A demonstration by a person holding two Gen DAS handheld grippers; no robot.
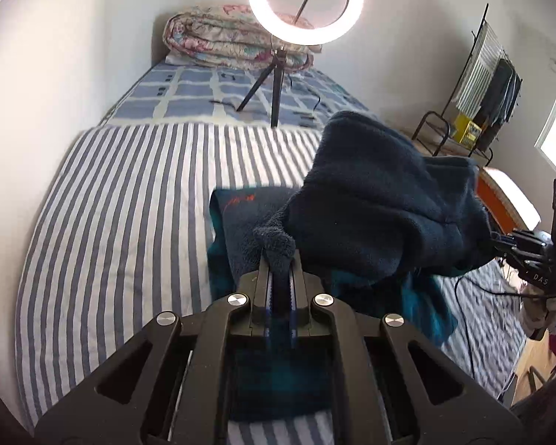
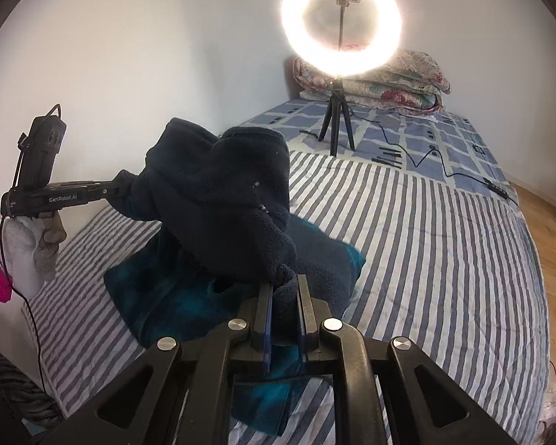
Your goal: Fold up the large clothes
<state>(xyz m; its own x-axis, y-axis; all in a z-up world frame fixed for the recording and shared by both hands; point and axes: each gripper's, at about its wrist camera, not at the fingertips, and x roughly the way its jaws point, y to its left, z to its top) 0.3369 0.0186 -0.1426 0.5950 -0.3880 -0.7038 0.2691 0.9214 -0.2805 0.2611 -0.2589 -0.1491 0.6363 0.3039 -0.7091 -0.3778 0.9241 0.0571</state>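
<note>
A large dark navy fleece garment [image 1: 381, 200] with a teal inner side is held up over the striped bed sheet [image 1: 129, 204]; its lower part lies on the sheet. My left gripper [image 1: 280, 259] is shut on a bunched edge of the fleece. My right gripper [image 2: 283, 285] is shut on another edge of the same garment [image 2: 222, 200]. The left gripper also shows in the right wrist view [image 2: 124, 187], holding the fleece at its far left. The right gripper shows in the left wrist view [image 1: 500, 241] at the garment's right end.
A lit ring light on a tripod [image 1: 278, 89] stands on the blue checked blanket [image 1: 189, 92], cables beside it. A folded floral quilt [image 1: 226, 37] lies at the bed's head. A clothes rack [image 1: 489, 89] stands by the right wall. Wooden floor [image 2: 552, 230] runs along the bed.
</note>
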